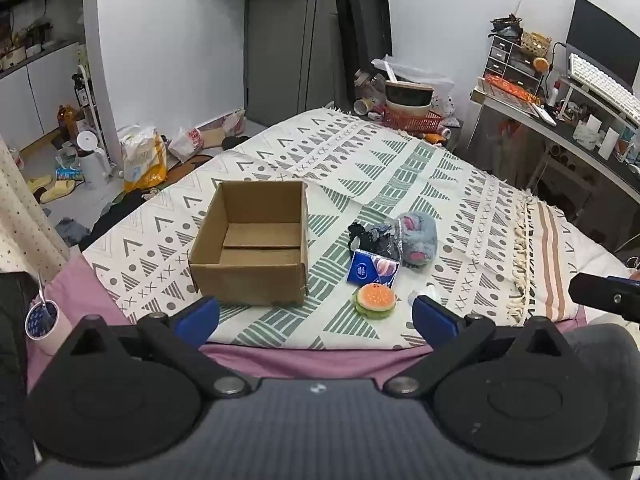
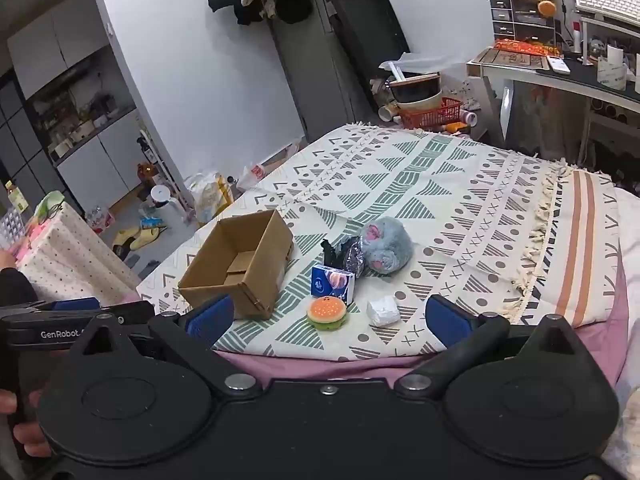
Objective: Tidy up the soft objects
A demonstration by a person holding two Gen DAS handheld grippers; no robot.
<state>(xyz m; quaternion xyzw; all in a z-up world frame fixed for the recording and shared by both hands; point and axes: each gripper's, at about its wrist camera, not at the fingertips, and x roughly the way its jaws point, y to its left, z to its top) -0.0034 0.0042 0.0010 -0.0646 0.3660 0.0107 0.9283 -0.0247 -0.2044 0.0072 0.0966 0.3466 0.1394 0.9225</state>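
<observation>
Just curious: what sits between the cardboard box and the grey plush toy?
A crumpled black wrapper and a blue tissue pack, clearest in the right wrist view.

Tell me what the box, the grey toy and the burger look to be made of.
Box: brown corrugated cardboard, matte, with folded flaps visible inside. Grey toy: plush with fuzzy pile and pink patches. Burger: probably squishy foam or soft plastic, since its surface looks smooth with a slight sheen; the pictures cannot confirm it.

L gripper [image 1: 316,316] & R gripper [image 2: 330,316] agape, empty
</observation>
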